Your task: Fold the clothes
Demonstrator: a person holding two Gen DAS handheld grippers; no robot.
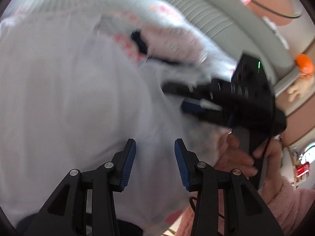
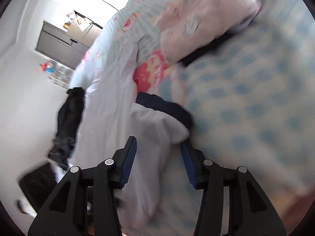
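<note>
The left gripper (image 1: 155,164) hangs with jaws apart over the white garment (image 1: 69,98), while the right gripper (image 2: 158,162) has its jaws clamped on that cloth above the bed (image 2: 246,98).

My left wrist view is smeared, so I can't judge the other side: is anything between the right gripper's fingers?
Observer: Yes, a bunched white garment fills the right gripper, touching both blue pads.
Operator: Anything dark nearby?
Observer: A dark navy cloth lies just beyond that bunch.
Operator: And further left?
Observer: A crumpled black garment lies at the white bedsheet's left edge.
</note>
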